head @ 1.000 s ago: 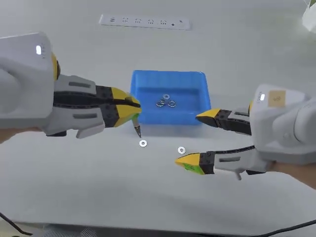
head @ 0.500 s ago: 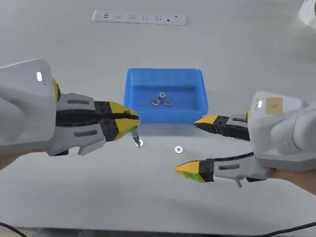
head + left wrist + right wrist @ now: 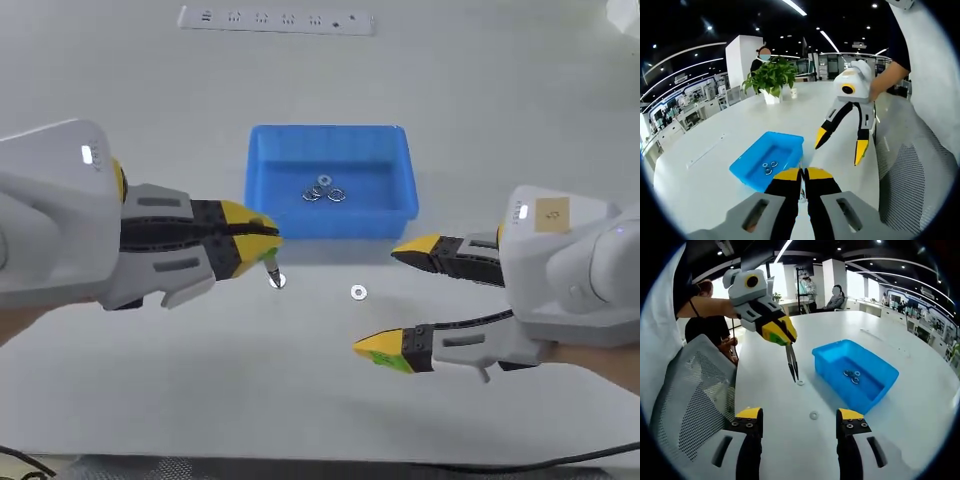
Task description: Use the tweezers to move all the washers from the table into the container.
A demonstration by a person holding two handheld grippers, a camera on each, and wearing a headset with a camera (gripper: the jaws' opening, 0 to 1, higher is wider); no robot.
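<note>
While the left gripper [image 3: 268, 236] squeezes tight on the tweezers [image 3: 274, 268], their thin tips point down at a washer [image 3: 278, 282]. It lies on the table [image 3: 150, 400], just in front of the blue container [image 3: 330, 225]. The tips are right at this washer, but I cannot tell if they have pinched it yet.

A second washer [image 3: 358, 292] lies near the first one, also in front of the container, more toward the right gripper's side. The right gripper [image 3: 378, 298] hangs over the table in front of the container. Its jaws are wide apart and hold nothing. A few washers [image 3: 323, 190] are already inside the container, close together near its middle.

These washers look small, flat, hard and very light. They seem smooth and shiny, so I think one could slip out of the tips or flick away if it is squeezed too hard. A washer lying flat on the table is hard to get under. A good way to hold it may be to put one tip in the hole and the other on the outer edge, then pinch the ring gently. With two washers on the table, the job looks more than half done.
</note>
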